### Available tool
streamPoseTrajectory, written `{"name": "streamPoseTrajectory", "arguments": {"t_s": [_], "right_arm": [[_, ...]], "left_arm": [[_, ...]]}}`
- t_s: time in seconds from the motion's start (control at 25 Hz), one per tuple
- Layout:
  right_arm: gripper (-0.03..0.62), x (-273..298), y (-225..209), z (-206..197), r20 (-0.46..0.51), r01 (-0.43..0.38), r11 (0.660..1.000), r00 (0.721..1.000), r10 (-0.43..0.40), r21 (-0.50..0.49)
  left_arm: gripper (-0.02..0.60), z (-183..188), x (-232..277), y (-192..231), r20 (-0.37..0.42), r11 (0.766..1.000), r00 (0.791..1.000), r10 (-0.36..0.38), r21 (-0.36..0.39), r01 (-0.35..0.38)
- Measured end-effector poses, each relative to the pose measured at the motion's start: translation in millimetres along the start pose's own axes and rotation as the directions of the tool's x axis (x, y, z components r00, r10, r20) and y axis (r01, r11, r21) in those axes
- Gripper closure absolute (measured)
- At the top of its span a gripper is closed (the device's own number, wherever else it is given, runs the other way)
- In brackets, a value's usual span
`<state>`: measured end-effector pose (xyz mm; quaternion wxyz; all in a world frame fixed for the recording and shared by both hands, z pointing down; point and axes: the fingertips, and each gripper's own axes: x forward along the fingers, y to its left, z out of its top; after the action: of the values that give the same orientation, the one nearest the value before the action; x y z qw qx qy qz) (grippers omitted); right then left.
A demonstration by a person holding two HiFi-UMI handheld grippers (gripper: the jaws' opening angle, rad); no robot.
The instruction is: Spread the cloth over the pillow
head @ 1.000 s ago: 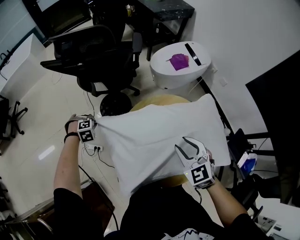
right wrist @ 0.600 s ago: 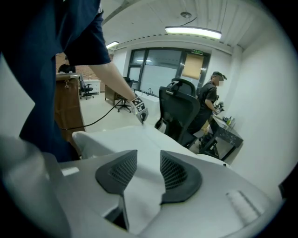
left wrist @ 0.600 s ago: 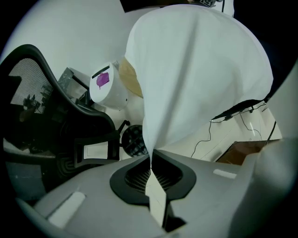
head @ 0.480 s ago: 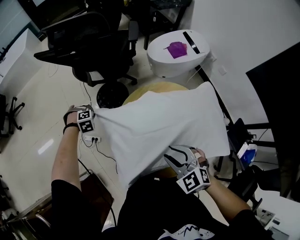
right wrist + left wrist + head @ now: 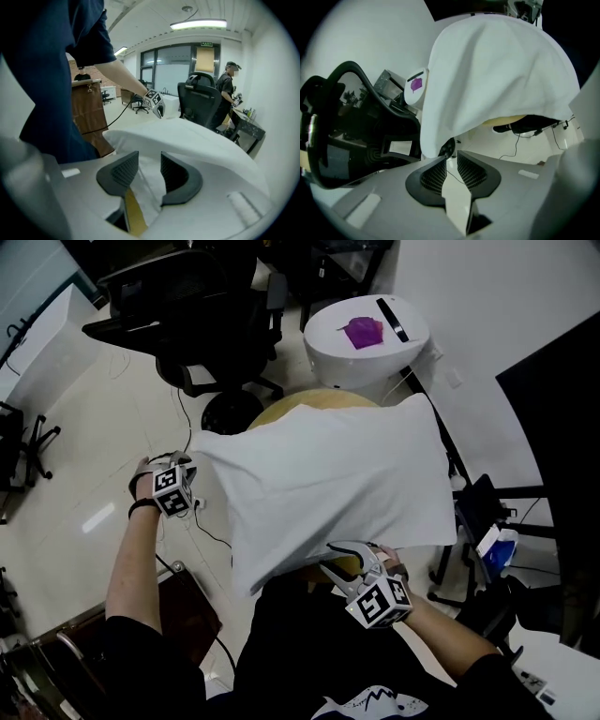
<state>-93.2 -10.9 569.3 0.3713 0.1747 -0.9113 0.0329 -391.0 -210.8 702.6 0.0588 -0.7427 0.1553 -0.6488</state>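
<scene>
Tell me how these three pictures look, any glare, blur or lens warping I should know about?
Head view: even room light, sharp all over, the white cloth bright but not washed out. Left gripper view: strong fisheye bending and black corners, with the cloth's underside in soft shadow. Right gripper view: the same dark fisheye rim, the ceiling light glares white at the top.

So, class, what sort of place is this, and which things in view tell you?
Probably an office or lab workroom: a black swivel chair stands on the pale floor, and a glass partition sits under a ceiling strip light.
</scene>
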Motion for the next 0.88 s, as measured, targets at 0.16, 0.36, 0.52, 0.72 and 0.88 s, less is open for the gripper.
{"name": "streamPoseTrajectory", "arguments": {"t_s": [0.16,0.36,0.52,0.72,0.88], "right_arm": [[0.434,2,25,-30,-0.02,-0.061,0.998,0.998,0.061,0.005],[0.434,14,53,-60,0.011,-0.187,0.947,0.982,0.191,0.26],[0.434,31,63,-80,0.113,-0.283,0.727,0.955,0.275,0.626],[0.434,53,60,-98,0.175,-0.293,0.524,0.949,0.263,0.799],[0.434,66,61,-95,0.257,-0.338,0.4,0.935,0.244,0.852]], "left_arm": [[0.52,24,-22,-65,0.045,1.0,0.999,0.013,-0.021,-0.012],[0.518,53,-56,-114,0.085,0.991,0.994,0.076,-0.114,-0.066],[0.52,79,-93,-127,0.124,0.972,0.976,0.177,-0.175,-0.154],[0.52,96,-129,-143,0.152,0.945,0.953,0.263,-0.242,-0.222],[0.518,104,-145,-159,0.164,0.932,0.943,0.291,-0.271,-0.241]]}}
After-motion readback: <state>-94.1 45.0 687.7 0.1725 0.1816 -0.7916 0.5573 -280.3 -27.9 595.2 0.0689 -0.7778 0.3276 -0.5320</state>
